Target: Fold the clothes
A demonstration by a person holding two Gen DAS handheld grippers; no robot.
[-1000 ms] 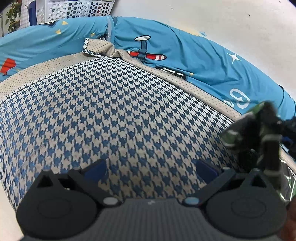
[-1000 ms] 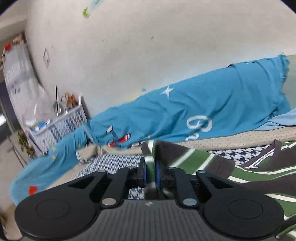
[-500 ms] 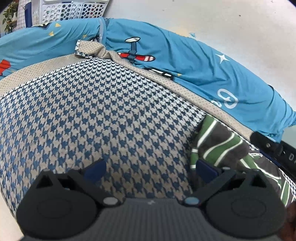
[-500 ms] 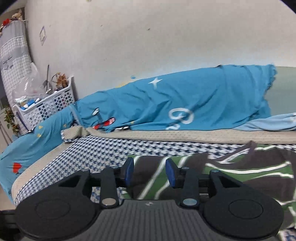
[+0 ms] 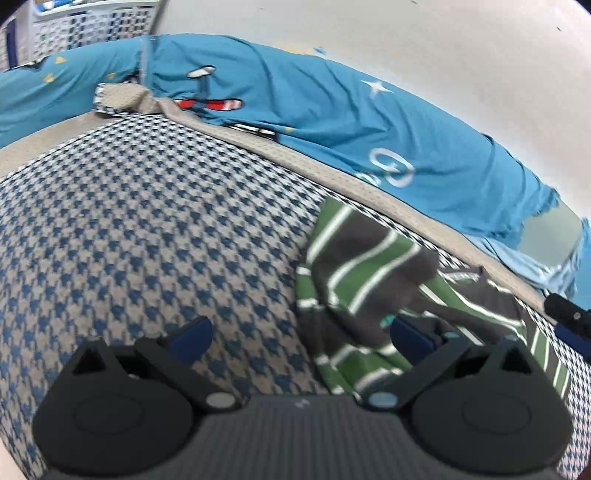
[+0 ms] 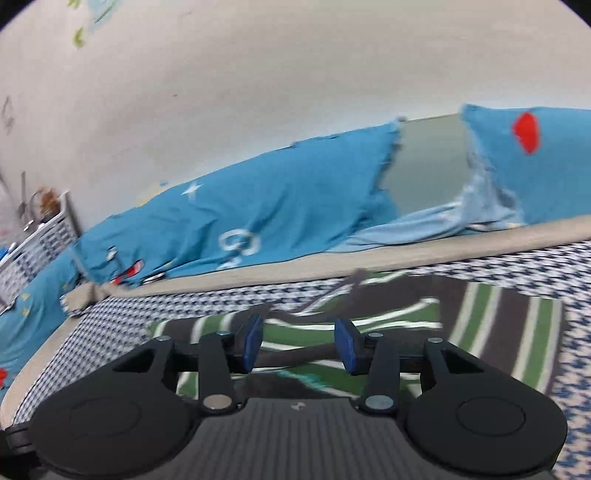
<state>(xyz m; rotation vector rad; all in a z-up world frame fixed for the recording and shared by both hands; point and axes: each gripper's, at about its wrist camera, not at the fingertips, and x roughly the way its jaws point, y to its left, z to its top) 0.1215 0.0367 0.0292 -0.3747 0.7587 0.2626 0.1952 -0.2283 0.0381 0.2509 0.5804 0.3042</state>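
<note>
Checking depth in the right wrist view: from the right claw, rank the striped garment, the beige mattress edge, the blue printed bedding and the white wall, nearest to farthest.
1. Striped garment, directly under and ahead of the open right claw.
2. Beige mattress edge, a band beyond it.
3. Blue printed bedding, heaped behind the edge.
4. White wall, at the back.

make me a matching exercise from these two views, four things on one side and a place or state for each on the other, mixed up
Things:
1. striped garment
2. left tool
3. blue printed bedding
4. white basket

Place or state:
A. bunched along the wall at the back of the bed
B. open, one finger over bare houndstooth cover, the other over the garment
C. far corner, past the end of the bedding
D. lying green, dark and white on the houndstooth cover

Pairs: 1-D, 2-B, 3-A, 4-C
</note>
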